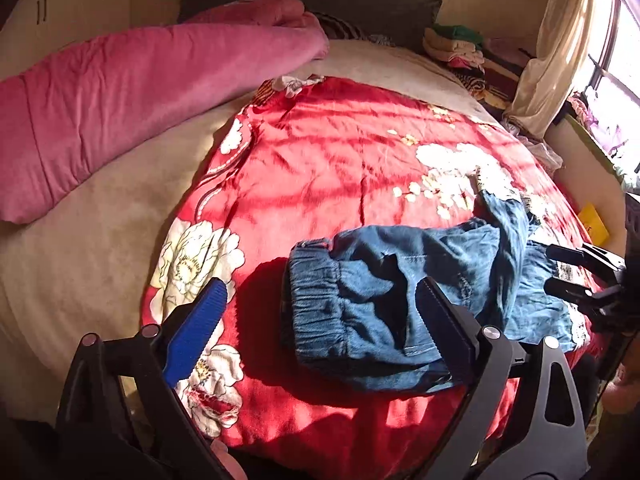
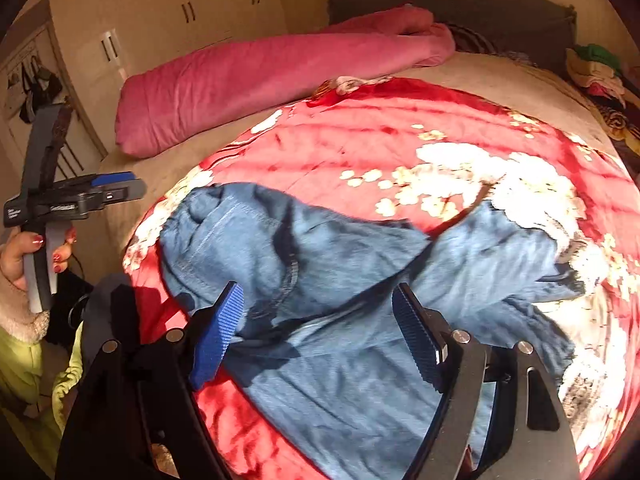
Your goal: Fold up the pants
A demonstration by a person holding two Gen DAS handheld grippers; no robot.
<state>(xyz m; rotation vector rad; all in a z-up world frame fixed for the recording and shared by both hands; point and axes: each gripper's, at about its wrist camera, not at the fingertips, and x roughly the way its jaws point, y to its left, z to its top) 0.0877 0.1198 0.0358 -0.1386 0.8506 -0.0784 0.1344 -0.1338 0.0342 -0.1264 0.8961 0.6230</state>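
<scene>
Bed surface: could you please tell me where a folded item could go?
Free: red quilt between pink blanket and pants; beige sheet left of the quilt. Crowded: clothes pile by the headboard, and around both open claws.

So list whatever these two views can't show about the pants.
- Pants, left wrist view: near hem hidden behind the left tool finger.
- Pants, right wrist view: lower part cut off by the frame bottom and the right tool.
- Clothes pile: too small to identify.
</scene>
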